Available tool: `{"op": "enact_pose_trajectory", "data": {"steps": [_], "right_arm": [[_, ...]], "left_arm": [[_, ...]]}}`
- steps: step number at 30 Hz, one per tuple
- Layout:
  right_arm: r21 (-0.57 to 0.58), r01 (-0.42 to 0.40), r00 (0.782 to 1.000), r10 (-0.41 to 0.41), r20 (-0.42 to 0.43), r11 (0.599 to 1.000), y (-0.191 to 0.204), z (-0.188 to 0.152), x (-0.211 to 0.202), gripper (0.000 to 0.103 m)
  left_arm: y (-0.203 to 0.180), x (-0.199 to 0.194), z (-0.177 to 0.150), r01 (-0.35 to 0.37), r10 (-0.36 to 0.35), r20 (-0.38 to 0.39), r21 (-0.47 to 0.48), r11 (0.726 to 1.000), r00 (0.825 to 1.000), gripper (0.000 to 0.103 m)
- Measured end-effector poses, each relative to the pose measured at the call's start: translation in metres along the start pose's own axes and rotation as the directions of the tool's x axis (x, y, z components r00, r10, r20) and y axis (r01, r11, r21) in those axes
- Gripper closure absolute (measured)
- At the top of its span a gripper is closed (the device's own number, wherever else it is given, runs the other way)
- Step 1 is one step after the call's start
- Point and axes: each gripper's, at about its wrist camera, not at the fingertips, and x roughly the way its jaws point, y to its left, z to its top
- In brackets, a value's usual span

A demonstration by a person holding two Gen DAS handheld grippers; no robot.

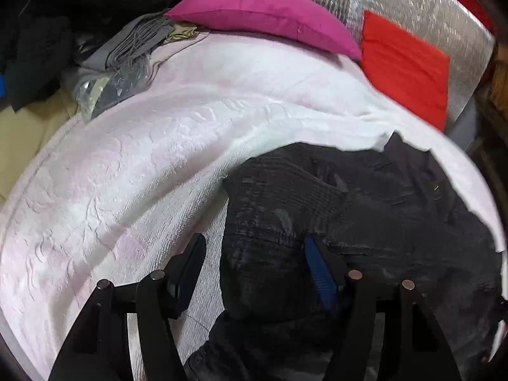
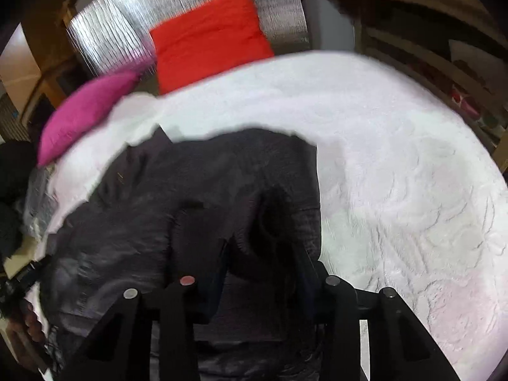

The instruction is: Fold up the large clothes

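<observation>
Overhead, white bedspread (image 1: 133, 171) under dark garment (image 1: 365, 209).

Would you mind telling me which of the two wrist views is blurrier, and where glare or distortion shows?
Right wrist view: motion blur smears the red cushion and dark garment. Left wrist view: sharper, the white blanket texture reads clearly; the silver mat glares. Both: fisheye bends the blanket's edges.
</observation>
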Motion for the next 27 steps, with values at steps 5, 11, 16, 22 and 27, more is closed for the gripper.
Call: {"op": "enact_pose_trajectory", "data": {"steps": [5,11,16,22,27], "right_arm": [[0.017,-0.026,1.000,0.026,0.015,1.000,-0.001,0.001,-0.011,0.055],[0.083,-0.117,0.991,0.112,0.068,0.990,-0.016,0.003,-0.041,0.029],[0.116,-0.132,0.991,0.130,0.024,0.984,-0.026,0.002,-0.038,0.028],[0.064,-0.103,0.992,0.107,-0.065,0.993,-0.011,-0.009,-0.016,0.037],[-0.019,-0.023,1.000,0.023,-0.013,1.000,0.004,-0.013,-0.028,0.050]], "left_arm": [[0.000,-0.007,-0.003,-0.018,0.018,-0.025,0.018,1.000,1.000,0.033],[0.008,-0.045,-0.006,0.029,-0.030,0.032,0.033,0.999,0.999,0.023],[0.004,-0.063,-0.023,0.041,-0.047,0.044,0.132,0.990,0.998,0.019],[-0.004,-0.036,-0.041,0.003,0.007,-0.040,0.233,0.972,0.999,0.019],[-0.003,-0.053,-0.038,0.004,-0.008,0.019,0.234,0.972,1.000,0.019]]}}
